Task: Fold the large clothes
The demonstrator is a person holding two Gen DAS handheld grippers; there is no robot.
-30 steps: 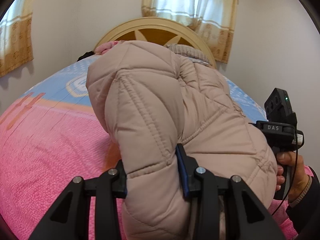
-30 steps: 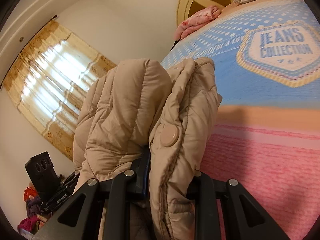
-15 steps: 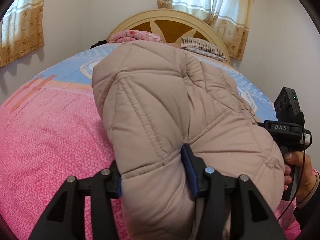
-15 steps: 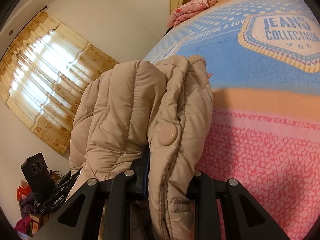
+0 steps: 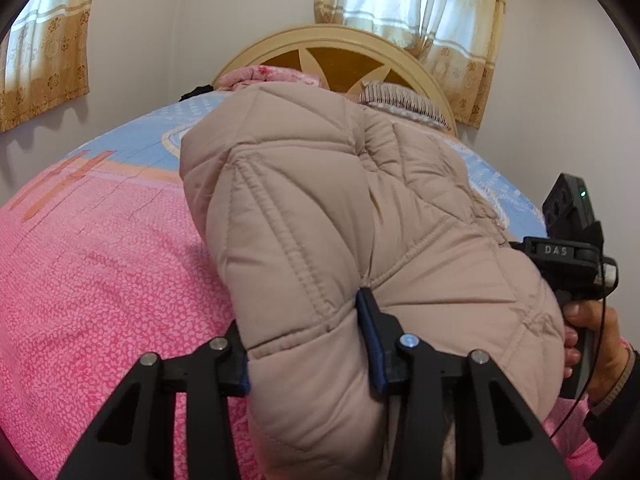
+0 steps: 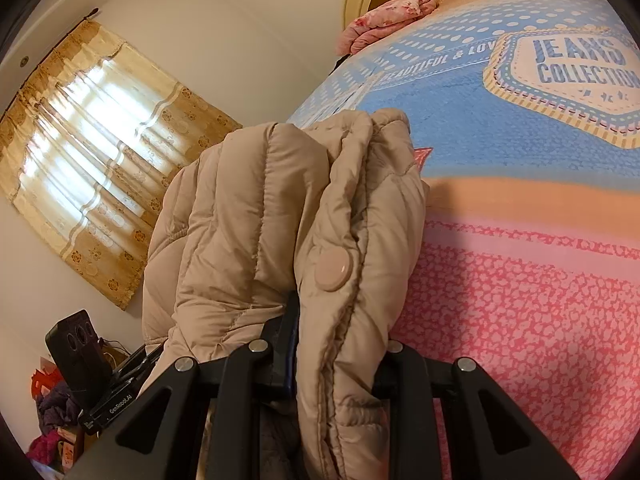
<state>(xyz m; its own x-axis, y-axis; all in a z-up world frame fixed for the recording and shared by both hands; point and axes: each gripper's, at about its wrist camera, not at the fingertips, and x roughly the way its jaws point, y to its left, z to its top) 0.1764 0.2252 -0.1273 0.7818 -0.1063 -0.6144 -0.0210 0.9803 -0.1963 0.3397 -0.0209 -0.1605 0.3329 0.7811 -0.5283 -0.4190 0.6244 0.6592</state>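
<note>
A beige quilted puffer jacket fills the middle of the left wrist view, bunched and held up over the bed. My left gripper is shut on a thick fold of it. In the right wrist view my right gripper is shut on the jacket's front edge, just below a round snap button. The right gripper's body and the hand holding it show at the right of the left wrist view. The left gripper's body shows at the lower left of the right wrist view.
The bed has a pink and blue cover with a "JEANS COLLECTION" print. A round wooden headboard, a folded pink blanket and a striped pillow lie at its far end. Curtained windows are behind. Clutter sits on the floor.
Both grippers have carried the jacket lower and forward over the bed; the bed's blue print area now looms larger in the right wrist view. Both grips are unchanged.
</note>
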